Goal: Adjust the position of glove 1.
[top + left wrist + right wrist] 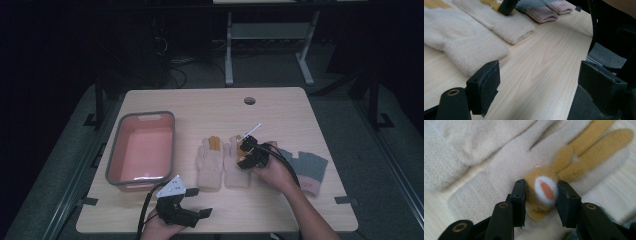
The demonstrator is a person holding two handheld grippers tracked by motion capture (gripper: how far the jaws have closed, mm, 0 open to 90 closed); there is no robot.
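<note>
Two cream knit gloves (210,165) lie side by side at the middle of the table, fingers pointing away. The right-hand one (499,165) carries a brown plush bunny (544,188) with long ears and a white and orange face. My right gripper (541,185) points down at it, its two pads pressed against the sides of the bunny's head. In the high view that gripper (246,152) sits over the glove's finger end. My left gripper (200,202) rests open near the front edge of the table, and nothing lies between its jaws (541,80).
A pink bin with a grey rim (116,150) stands at the left. A pair of grey gloves with pink cuffs (310,170) lies to the right of the hand. A round cable hole (249,100) is at the back of the table.
</note>
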